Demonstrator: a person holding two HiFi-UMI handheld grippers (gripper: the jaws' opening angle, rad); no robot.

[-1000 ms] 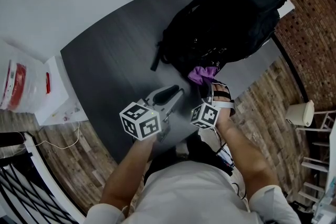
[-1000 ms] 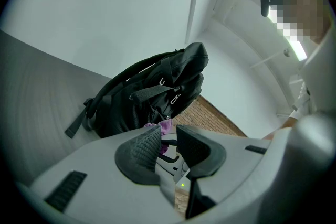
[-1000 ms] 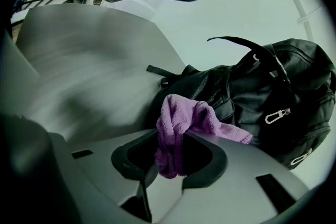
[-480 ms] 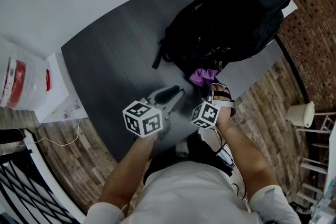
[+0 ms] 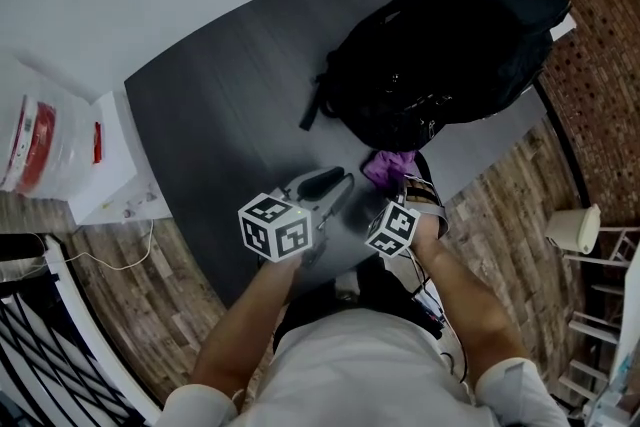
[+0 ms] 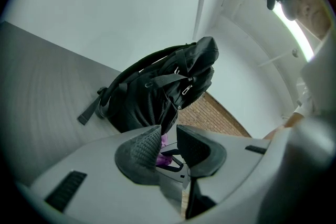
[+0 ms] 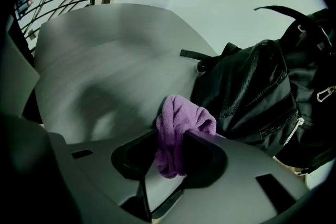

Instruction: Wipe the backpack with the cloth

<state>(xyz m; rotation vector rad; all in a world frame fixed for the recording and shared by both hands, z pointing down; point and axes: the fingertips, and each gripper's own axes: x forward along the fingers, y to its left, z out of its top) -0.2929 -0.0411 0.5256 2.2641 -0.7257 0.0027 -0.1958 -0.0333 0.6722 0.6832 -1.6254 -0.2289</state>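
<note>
Pinching a bunched purple cloth [image 7: 181, 126] between its jaws, the right gripper [image 7: 173, 150] is clamped firmly, and the cloth bulges out above the jaw tips. In the head view the cloth [image 5: 388, 167] sits at the near lower edge of the black backpack [image 5: 450, 45], which lies on its side at about 1 o'clock from the right gripper [image 5: 405, 183]. From the right gripper view the cloth looks just beside the backpack [image 7: 262, 92], but I cannot tell whether it presses on the fabric. At roughly 9 o'clock from the right gripper, the left gripper [image 5: 325, 185] hangs low over the dark table [image 5: 220, 115]. Its jaws stand a little apart with nothing held between them [image 6: 168, 141], and they point toward the backpack [image 6: 157, 92]. A loose strap [image 5: 314, 111] trails from the bag at about 11 o'clock of the cloth. As I judge it, picking up the cloth and bringing it to the bag are done. The wiping is at most beginning at this near edge, and the top, the far side and the zipped pockets are all left to do.
</note>
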